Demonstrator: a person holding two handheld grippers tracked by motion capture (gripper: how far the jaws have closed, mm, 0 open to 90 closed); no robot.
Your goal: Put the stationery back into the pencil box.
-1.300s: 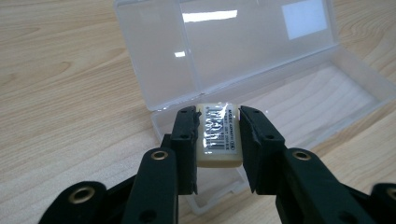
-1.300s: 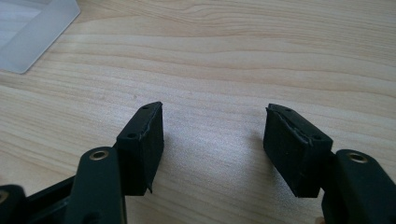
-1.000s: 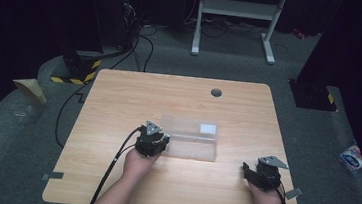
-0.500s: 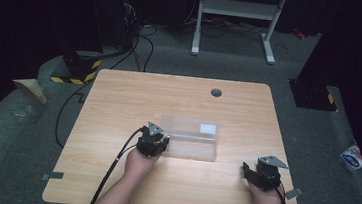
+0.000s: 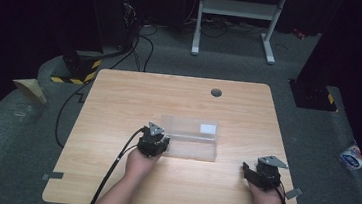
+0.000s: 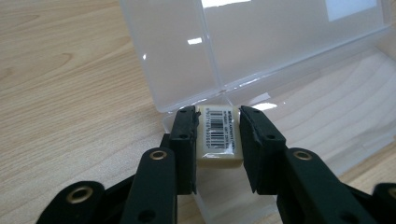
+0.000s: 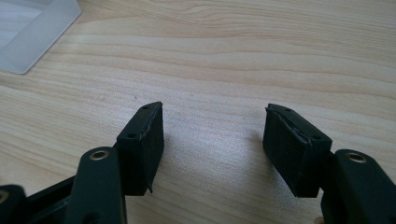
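Barely anything has moved since a second ago: left gripper clamps the barcoded eraser over the clear plastic case's left end for dropping in; right gripper waits open on the table.

A lab (dimly lit): bare wooden table, grey carpet, trailing cables, equipment stand.
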